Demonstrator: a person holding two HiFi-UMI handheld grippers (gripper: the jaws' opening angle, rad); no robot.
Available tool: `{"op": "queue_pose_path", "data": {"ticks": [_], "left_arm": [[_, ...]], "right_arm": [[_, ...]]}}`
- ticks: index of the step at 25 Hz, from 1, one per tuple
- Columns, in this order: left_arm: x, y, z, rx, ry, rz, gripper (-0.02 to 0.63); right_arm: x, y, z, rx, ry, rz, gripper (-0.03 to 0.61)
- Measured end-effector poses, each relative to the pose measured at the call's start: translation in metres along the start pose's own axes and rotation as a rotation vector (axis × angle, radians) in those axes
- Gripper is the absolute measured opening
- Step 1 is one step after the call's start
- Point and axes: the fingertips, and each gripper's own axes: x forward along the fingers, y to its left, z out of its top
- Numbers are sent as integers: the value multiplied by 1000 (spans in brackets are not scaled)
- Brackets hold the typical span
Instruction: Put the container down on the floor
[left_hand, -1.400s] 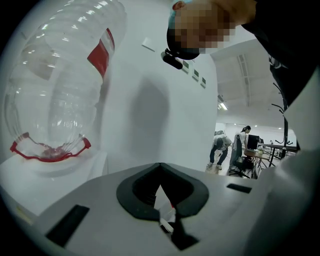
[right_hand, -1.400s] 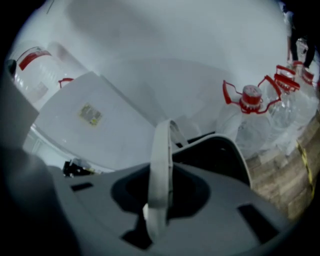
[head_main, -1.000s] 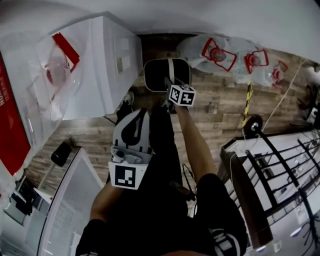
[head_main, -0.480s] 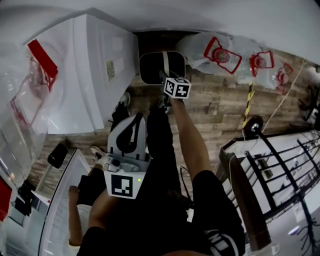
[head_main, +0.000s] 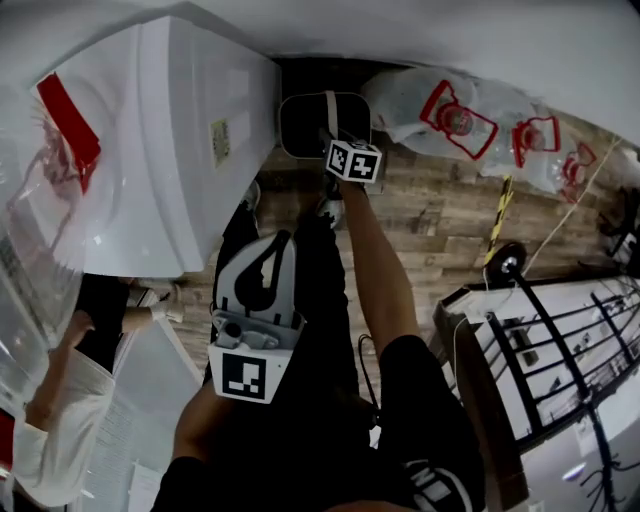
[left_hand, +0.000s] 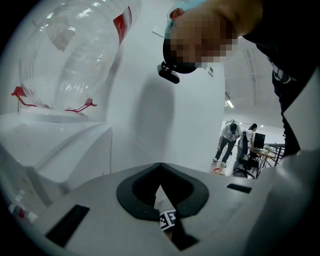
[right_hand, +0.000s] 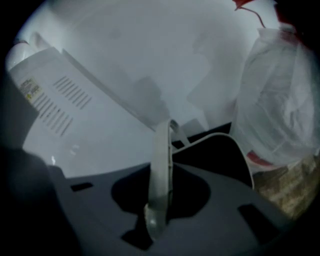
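The right gripper (right_hand: 159, 210), pinching the dark container's (head_main: 300, 125) thin handle (right_hand: 161, 160), risks it swinging against the white water dispenser (head_main: 170, 150); the left gripper (head_main: 280, 245) is pressed together, empty.

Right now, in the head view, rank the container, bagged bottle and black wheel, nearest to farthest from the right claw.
1. container: its handle is gripped in the right claw, straight ahead.
2. bagged bottle: on the floor, just right of the container.
3. black wheel: farther off, toward the view's lower right.

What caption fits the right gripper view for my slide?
Right tool gripping the pale handle of the dark container beside a white appliance.
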Motion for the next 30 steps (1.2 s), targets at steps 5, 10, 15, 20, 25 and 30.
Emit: {"op": "queue_pose_path", "data": {"ticks": [5,10,15,20,25,30], "left_arm": [[4,6,-8,1,11,1,28],[8,7,-14,7,28,-10,26],[11,10,-17,5,32,-12,28],[13,19,-18,-16,33,11,26],[15,15,-18,-22,27,-4,28],[15,11,-19,-35,31,-13,27]], "right_arm": [[16,-1,7,3,-17,5,75],[31,-15,2,-8,7,-8,75],[31,-37,8,-28,11,-71,75],[29,-47,3,-55,46,-127,75],[29,-45,-9,-124,108,-192,75],[29,-42,-18,-158,147,-238,77]]}}
